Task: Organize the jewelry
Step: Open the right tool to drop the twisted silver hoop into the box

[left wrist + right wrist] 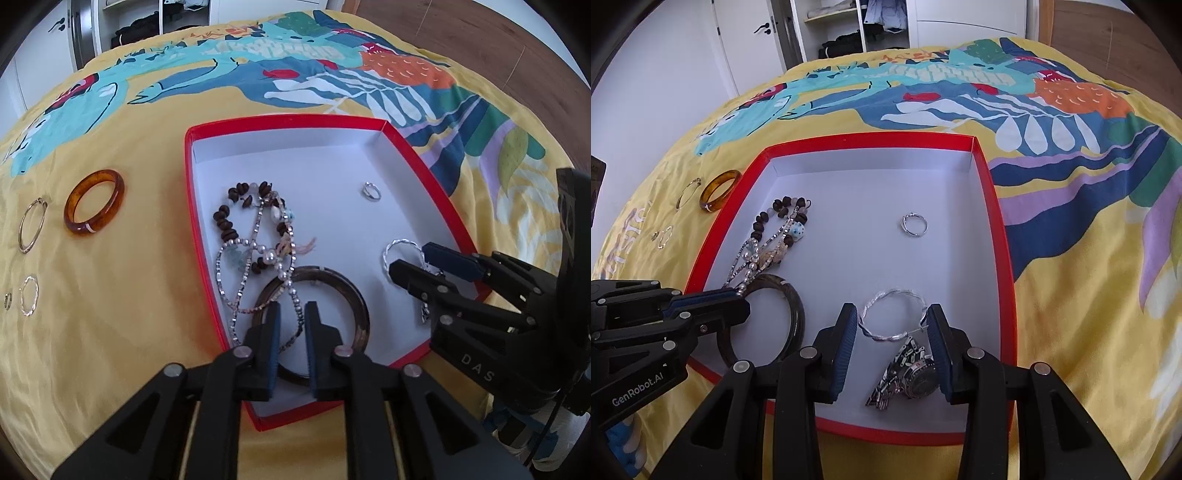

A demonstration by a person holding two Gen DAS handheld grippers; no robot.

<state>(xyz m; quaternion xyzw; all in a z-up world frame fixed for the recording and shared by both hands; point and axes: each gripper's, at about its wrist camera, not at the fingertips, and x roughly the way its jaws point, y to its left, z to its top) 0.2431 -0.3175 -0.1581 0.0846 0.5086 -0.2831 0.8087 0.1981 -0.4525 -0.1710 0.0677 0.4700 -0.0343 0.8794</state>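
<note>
A red box (424,162) (1001,221) with a white inside lies on the bedspread. It holds tangled bead necklaces (255,236) (772,236), a dark bangle (354,306) (796,314), a small silver ring (370,191) (914,224), a twisted silver hoop (400,248) (892,315) and a steel watch (908,373). My left gripper (292,314) (738,301) is open over the bangle and a necklace strand. My right gripper (892,334) (413,258) is open, its fingers either side of the hoop above the watch.
On the yellow patterned bedspread (129,350) left of the box lie an amber bangle (94,206) (720,190), a thin hoop (32,225) (687,194), a small silver hoop (28,295) (666,236) and a tiny ring (7,301). A wardrobe (849,26) stands beyond.
</note>
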